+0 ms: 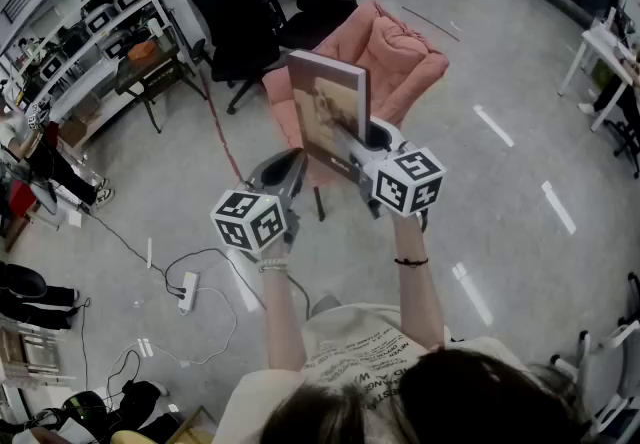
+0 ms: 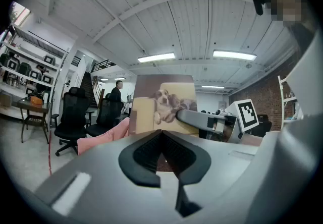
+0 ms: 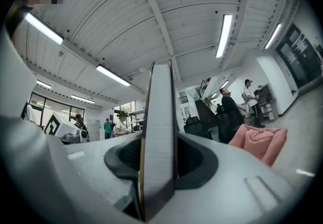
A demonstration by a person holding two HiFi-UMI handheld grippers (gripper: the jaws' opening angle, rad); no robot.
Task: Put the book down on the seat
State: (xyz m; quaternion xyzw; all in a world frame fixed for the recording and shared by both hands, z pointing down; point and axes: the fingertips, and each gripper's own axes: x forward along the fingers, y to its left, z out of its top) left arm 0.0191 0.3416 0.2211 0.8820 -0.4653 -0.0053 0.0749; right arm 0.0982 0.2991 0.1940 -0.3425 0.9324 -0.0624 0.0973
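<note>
A hardcover book (image 1: pixel 328 117) with a dog picture on its cover stands upright in the air, just in front of a pink padded seat (image 1: pixel 405 57). My right gripper (image 1: pixel 352 160) is shut on the book's lower edge. In the right gripper view the book's page edge (image 3: pixel 160 117) fills the gap between the jaws, and the pink seat (image 3: pixel 260 142) lies lower right. My left gripper (image 1: pixel 291 170) hangs shut and empty just left of the book. From the left gripper view the book's cover (image 2: pixel 164 104) faces me beyond the closed jaws (image 2: pixel 162 140).
Black office chairs (image 1: pixel 235 17) stand behind the pink seat. A red cable and a white power strip (image 1: pixel 187 292) lie on the floor to the left. Shelving (image 1: pixel 75 42) lines the left wall. White desks (image 1: pixel 605 52) stand at the right. People stand in the background.
</note>
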